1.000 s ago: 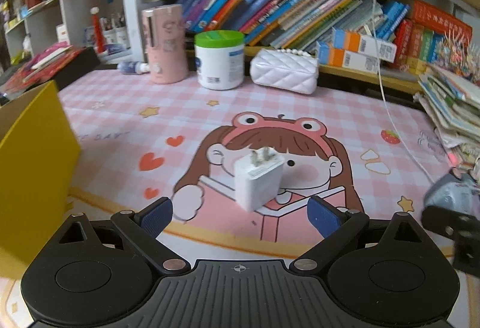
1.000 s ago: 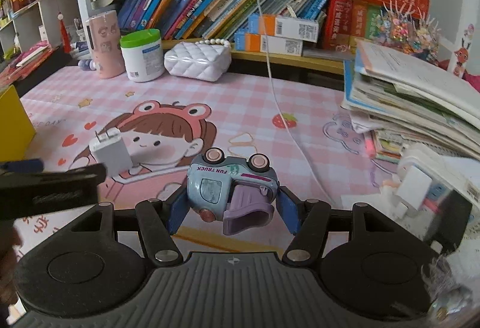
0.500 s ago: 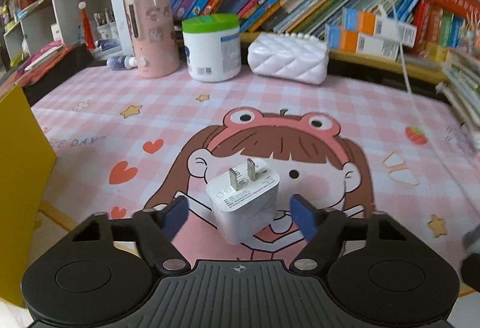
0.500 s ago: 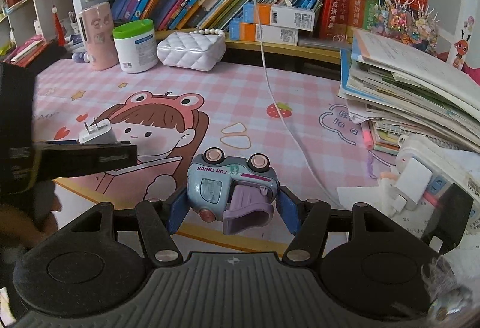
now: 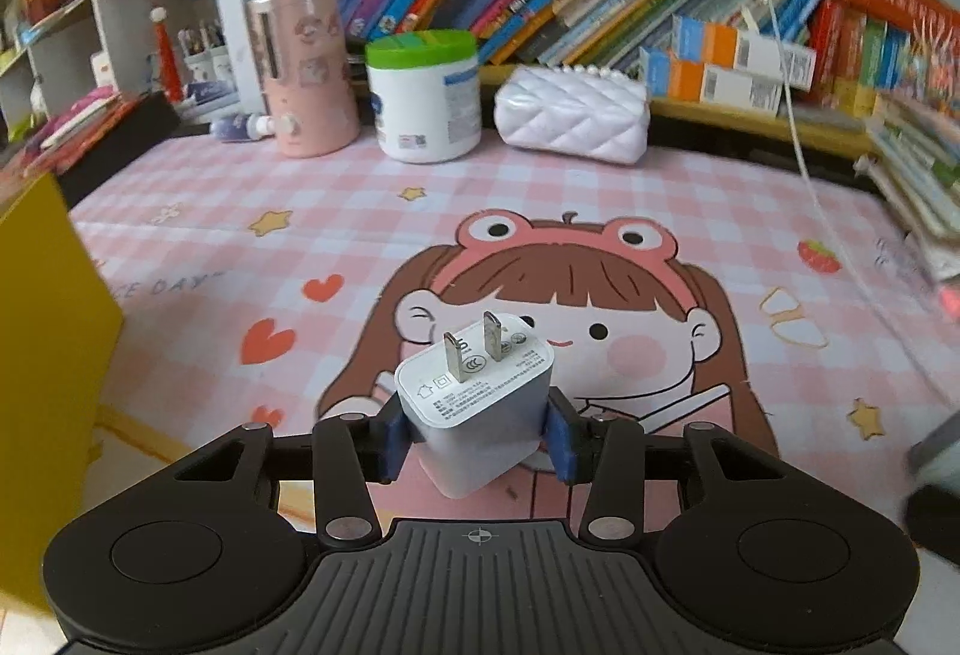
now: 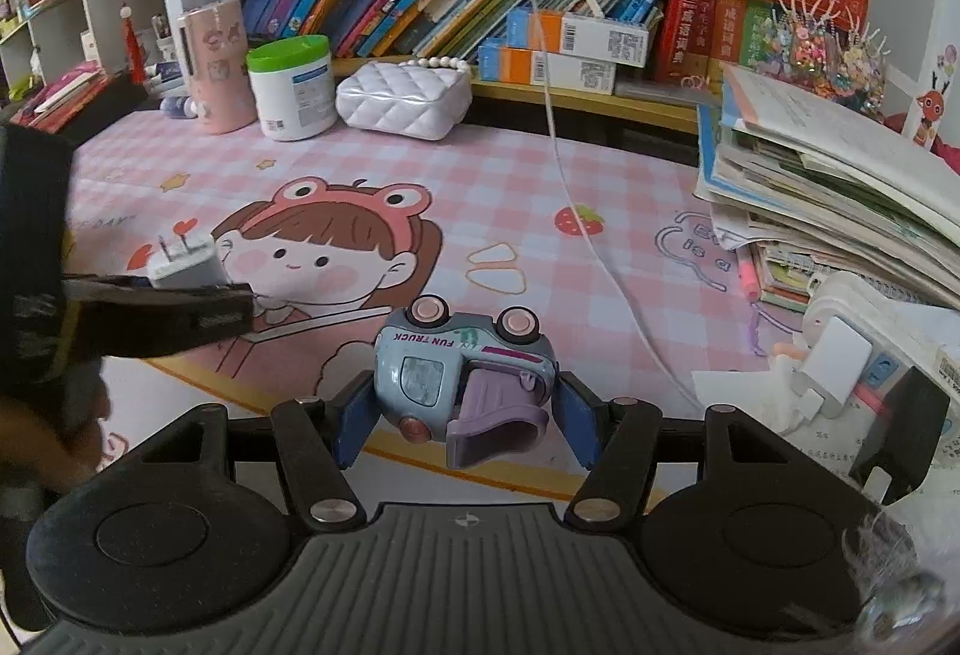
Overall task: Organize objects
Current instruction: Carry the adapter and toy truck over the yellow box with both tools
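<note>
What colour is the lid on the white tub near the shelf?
Green; the lid shows best in the left wrist view.

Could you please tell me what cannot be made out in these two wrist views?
- Left wrist view: the yellow box is cut off by the left edge; its inside is unseen.
- Left wrist view: the fine print on the white charger is too small to read.
- Right wrist view: the toy truck hides the mat beneath it.
</note>
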`<state>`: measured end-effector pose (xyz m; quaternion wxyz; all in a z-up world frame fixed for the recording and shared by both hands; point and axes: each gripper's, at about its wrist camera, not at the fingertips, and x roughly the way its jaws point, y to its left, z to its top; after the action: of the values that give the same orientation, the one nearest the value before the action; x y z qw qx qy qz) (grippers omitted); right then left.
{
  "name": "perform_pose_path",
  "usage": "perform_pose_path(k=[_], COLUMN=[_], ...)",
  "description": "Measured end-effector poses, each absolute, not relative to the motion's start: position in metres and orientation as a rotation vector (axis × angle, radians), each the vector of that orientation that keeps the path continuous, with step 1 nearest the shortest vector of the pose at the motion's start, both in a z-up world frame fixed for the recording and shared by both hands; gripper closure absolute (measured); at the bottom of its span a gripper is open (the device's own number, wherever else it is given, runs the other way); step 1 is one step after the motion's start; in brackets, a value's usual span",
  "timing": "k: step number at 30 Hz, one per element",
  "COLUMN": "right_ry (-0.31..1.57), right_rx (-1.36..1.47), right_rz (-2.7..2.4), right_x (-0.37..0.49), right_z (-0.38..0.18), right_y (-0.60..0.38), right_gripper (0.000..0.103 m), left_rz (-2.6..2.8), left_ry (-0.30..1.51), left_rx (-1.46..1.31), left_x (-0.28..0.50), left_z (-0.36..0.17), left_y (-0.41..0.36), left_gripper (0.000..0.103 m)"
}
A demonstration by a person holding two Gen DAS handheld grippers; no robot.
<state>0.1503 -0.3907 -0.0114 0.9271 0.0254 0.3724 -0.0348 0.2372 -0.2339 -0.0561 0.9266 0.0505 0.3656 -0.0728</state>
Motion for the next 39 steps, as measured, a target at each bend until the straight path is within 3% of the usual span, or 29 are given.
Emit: perform_pose_path(k=[12, 39], right_ry=[0.774, 0.743], right_rx=[0.02, -0.086], right_rz=[0.005, 0.233], right_x=[0.142, 0.078], right_z=[-0.01, 0.013], right_y=[-0.345, -0.16], right_gripper=[0.043, 0.043], left_rz=[-0.164, 0.01], left_ry=[0.715, 0.693], left_rx=[-0.042, -0.172], left_x=[0.163, 0.055], left_z=[-0.014, 0.004], left_y=[-0.165, 0.018], left_gripper=[0.06, 0.06])
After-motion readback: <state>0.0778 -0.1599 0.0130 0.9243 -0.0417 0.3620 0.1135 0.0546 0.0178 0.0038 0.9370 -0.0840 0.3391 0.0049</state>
